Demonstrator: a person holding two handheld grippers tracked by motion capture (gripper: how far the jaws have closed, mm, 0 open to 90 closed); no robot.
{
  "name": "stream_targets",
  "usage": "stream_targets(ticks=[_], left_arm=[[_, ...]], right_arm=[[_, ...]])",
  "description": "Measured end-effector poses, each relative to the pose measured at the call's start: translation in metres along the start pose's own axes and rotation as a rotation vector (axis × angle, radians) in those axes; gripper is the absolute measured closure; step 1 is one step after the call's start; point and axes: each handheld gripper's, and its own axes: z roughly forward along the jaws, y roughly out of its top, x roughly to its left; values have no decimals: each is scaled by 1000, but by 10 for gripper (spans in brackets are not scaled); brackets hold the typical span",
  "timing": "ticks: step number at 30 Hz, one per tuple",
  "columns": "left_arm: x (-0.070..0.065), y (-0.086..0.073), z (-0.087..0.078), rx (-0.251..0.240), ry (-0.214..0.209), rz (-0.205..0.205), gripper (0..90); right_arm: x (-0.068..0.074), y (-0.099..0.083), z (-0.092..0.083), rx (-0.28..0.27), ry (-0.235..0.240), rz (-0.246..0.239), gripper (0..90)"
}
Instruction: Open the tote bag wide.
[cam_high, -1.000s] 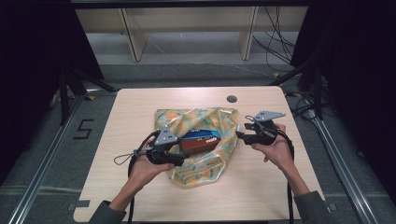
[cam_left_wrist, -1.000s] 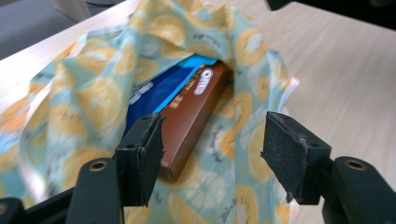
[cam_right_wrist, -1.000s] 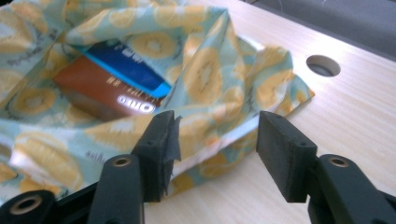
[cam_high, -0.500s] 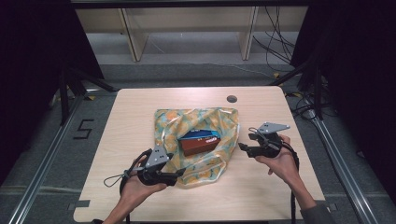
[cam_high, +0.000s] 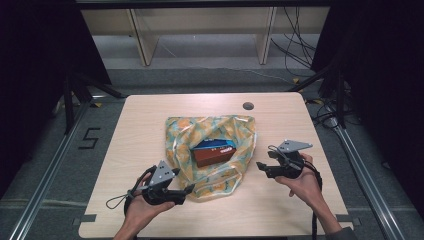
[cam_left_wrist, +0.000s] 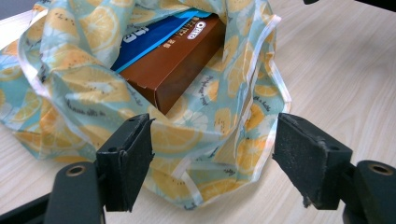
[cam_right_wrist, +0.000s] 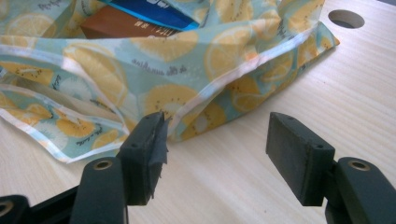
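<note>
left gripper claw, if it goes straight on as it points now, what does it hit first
Probably the lemon-print teal fabric bag: its near folds lie just ahead of the open left gripper claw. The brown cardboard box sits farther in, though depth is unclear.

Your light wooden table (cam_high: 145, 130) fills the middle of the high view, with a round dark hole (cam_high: 248, 106) near its upper edge. At upper centre you see pale wooden shelf legs (cam_high: 141, 42), cables (cam_high: 295, 45) at upper right, and a "5" floor marking (cam_high: 89, 138) at left.
</note>
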Motion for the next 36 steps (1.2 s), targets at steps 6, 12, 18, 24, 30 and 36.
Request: stream_targets(ticks=[6,12,18,24,30,36], left_arm=[[3,-11,-4,-21,4,-51,262],[8,-21,-8,-24,-6,-51,201],[3,-31,-5,-30,-16,-85,162],[-2,-38,-5,-25,-19,-72,161],[-3,-47,-4,-11,6,-70,162],[-8,-57,-4,8,21,-73,161]], right_arm=[[5,-8,-4,-9,19,0,379],[12,-18,-8,-3,31,1,364],[22,-28,-8,9,44,20,348],[23,-37,-9,16,58,-1,341],[25,-44,-11,48,48,-9,334],[29,-54,-14,52,50,-9,326]])
